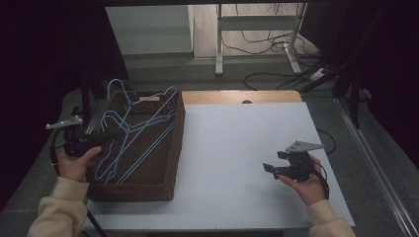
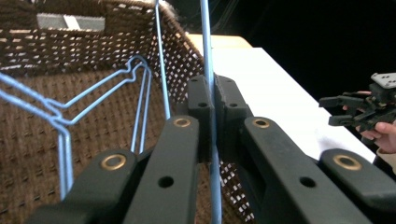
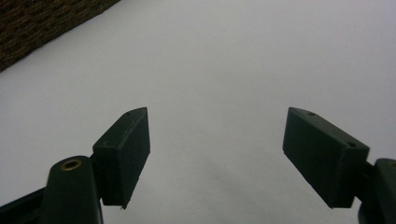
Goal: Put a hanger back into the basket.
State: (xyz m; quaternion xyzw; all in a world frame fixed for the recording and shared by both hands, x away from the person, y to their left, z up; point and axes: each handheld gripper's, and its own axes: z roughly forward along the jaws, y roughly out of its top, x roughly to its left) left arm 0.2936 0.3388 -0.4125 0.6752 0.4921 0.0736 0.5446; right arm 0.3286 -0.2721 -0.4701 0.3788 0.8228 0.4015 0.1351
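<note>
Brown woven basket (image 1: 148,190) at the left of the white table (image 1: 237,148), blue wire hangers (image 1: 143,123) inside it, left gripper (image 2: 212,100) over the basket with jaws pinched tight on one hanger wire, right gripper (image 1: 271,169) over the bare table, well apart, jaws wide apart and holding nothing

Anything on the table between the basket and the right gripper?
Nothing: bare white tabletop separates the basket from the right gripper, clearest in the high view.

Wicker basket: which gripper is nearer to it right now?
Left. The left gripper is over the wicker basket, shut on a blue wire hanger. The right gripper is open above the white tabletop, well apart from the basket.
</note>
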